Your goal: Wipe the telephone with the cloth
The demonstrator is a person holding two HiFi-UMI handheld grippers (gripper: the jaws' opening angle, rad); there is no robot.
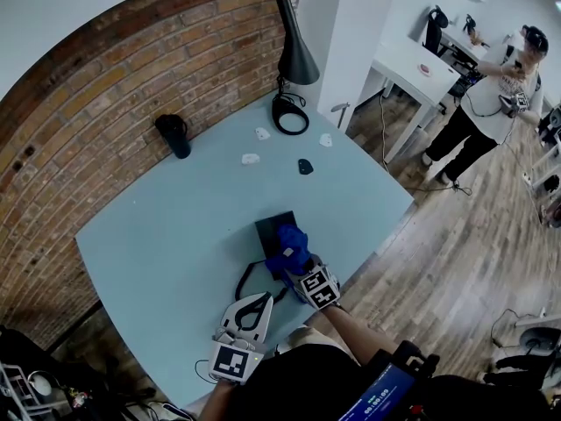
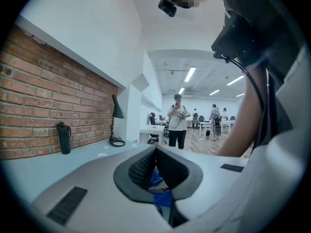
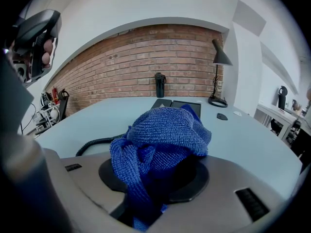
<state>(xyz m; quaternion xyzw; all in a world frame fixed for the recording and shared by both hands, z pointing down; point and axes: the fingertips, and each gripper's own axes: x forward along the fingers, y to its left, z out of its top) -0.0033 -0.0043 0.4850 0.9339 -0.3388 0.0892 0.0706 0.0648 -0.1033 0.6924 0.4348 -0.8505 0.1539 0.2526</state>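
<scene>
Bunched blue cloth (image 3: 163, 130) right up front, clenched between the jaws of the right gripper (image 1: 300, 270) and spilling over both sides. Lying over the near end of the black telephone (image 1: 273, 226), which sits just past those jaws at 12 o'clock. Down at 7 o'clock from there, left gripper (image 1: 265, 298) with jaws pinched together on nothing, low over the table (image 1: 158, 235) beside the coiled cord (image 1: 244, 281). Lending no steadying grip to the telephone.

Looks like wiping confined to the near end so far. Far half of the dark top bare and, by judgement, yet to be covered. Hard to tell how clean any of it is.

Farther out: bottle (image 1: 173, 134) at 11 o'clock by the brick wall, lamp (image 1: 294, 60) at 12 o'clock, both well apart from the work.
</scene>
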